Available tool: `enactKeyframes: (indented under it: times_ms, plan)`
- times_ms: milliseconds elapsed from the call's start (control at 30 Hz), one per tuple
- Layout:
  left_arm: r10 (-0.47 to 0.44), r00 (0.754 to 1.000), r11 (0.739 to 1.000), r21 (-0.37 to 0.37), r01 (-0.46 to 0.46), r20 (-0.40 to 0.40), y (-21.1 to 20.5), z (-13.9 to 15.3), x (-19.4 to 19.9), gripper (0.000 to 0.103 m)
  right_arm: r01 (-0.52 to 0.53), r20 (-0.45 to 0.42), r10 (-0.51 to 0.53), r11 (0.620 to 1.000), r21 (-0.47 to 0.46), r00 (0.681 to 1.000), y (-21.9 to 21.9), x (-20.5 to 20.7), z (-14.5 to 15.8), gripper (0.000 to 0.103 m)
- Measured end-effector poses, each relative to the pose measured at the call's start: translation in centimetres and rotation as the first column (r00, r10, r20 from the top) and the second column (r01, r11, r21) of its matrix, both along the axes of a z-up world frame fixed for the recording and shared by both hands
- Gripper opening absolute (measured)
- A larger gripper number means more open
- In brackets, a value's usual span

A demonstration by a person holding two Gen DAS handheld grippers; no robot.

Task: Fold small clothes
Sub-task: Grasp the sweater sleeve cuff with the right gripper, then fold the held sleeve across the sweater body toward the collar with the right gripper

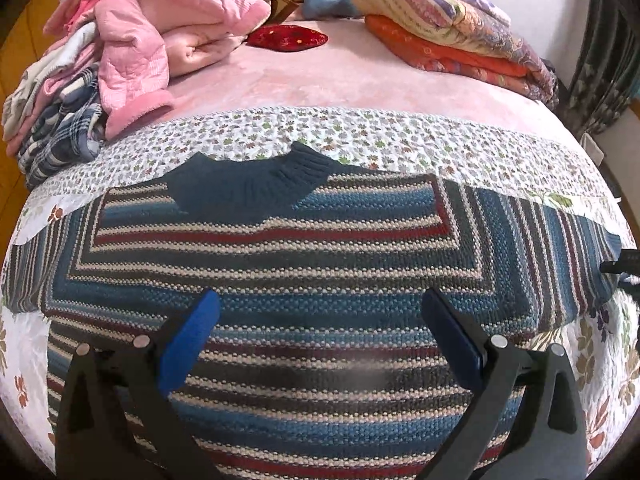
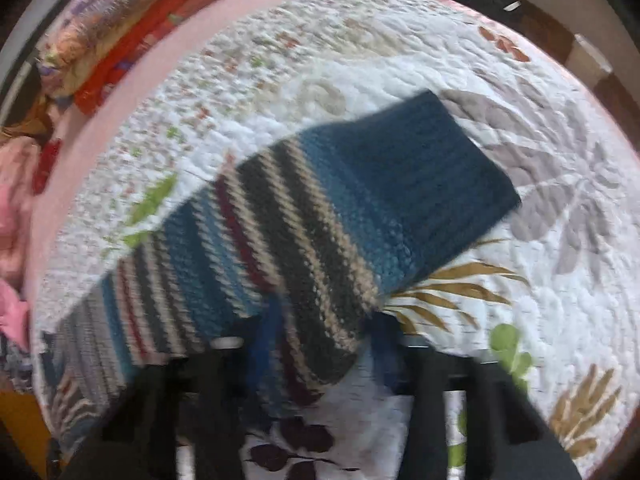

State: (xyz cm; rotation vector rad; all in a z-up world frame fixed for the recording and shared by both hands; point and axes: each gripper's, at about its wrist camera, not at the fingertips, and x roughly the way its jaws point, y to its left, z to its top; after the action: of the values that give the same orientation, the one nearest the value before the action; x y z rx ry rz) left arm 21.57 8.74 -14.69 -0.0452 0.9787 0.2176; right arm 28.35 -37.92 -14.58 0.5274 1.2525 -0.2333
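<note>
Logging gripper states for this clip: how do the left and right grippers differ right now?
The left gripper is open, blue fingers spread above the striped sweater's body, gripping nothing; the right gripper has the sweater's sleeve running between its fingers, though blur hides whether it is clamped. The left view is sharp; the right is motion-blurred. Both are over the same sweater on the floral quilt.

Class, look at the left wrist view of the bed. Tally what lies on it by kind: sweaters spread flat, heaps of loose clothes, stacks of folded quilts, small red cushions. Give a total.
Sweaters spread flat: 1, the striped sweater
Heaps of loose clothes: 1, the pink heap
Stacks of folded quilts: 1, the quilt stack
Small red cushions: 1, the red cushion
Total: 4
</note>
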Motion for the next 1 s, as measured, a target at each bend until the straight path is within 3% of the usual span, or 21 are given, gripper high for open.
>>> enactKeyframes:
  times_ms: [33,133,300,533,800,1000]
  plan:
    - [-0.002,1.0,1.0,0.001,0.002,-0.002,0.0,0.0,-0.2,0.1,0.0,0.026,-0.001,0.999,0.036,1.0,0.1,-0.1,0.3,0.015]
    - [0.002,1.0,1.0,-0.003,-0.002,-0.006,0.5,-0.1,-0.8,0.1,-0.025,0.06,0.023,0.999,0.025,0.998,0.7,-0.1,1.5,0.014]
    - [0.029,0.999,1.0,-0.003,-0.029,-0.014,2.4,-0.1,-2.0,0.1,-0.126,0.155,0.11,0.987,0.096,0.982,3.1,-0.4,4.5,0.014]
    - [0.068,0.998,0.998,-0.001,-0.068,-0.006,5.4,0.6,-3.7,0.1,-0.303,0.23,0.265,0.942,0.145,0.936,11.3,1.0,7.7,0.014]
    - [0.11,0.994,0.994,-0.013,-0.11,0.001,8.2,1.3,-4.6,0.1,-0.509,0.264,0.459,0.844,0.168,0.848,22.0,0.5,8.3,0.014]
    - [0.111,0.994,0.993,-0.039,-0.111,-0.002,8.7,1.3,-4.6,0.1,-0.64,0.228,0.605,0.754,0.144,0.763,29.5,-0.9,6.3,0.014]
